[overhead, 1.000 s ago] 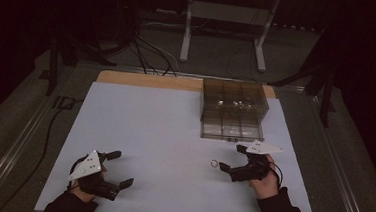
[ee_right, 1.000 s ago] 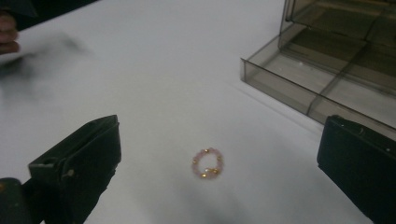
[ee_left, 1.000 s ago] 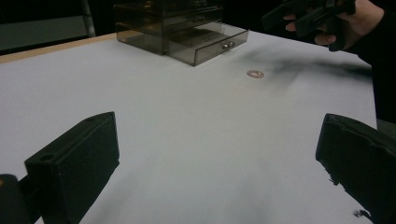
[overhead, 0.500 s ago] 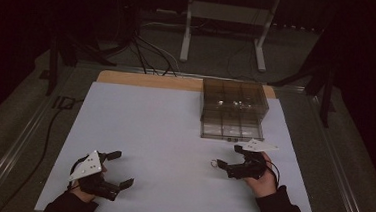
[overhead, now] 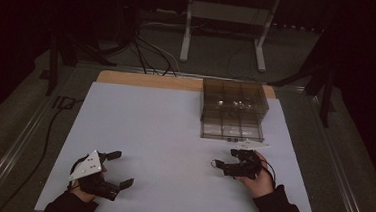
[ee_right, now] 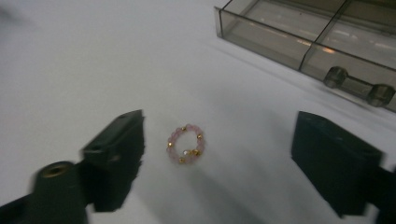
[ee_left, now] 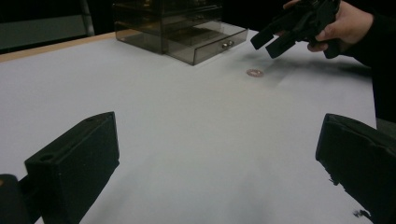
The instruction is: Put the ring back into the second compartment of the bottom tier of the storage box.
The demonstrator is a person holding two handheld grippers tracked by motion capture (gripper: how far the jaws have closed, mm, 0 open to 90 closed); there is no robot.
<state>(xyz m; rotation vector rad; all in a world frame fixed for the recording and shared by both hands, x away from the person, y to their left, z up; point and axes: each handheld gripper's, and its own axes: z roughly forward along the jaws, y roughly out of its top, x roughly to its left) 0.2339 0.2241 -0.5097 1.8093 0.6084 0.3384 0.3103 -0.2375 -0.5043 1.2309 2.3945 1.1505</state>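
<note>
Right gripper (ee_right: 217,158), jaws apart and just closing, straddles the bead ring (ee_right: 185,144); off-centre closure could flick it away. Left gripper (overhead: 116,168) rests open, near left.

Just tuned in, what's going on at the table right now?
The right gripper sits over a small pink and gold beaded ring lying on the white table. Its jaws have just been closing, with the ring between them but not yet pinched. Beside it stands a smoky clear drawer box with its bottom drawer pulled out. The left gripper rests open near the front edge.
</note>
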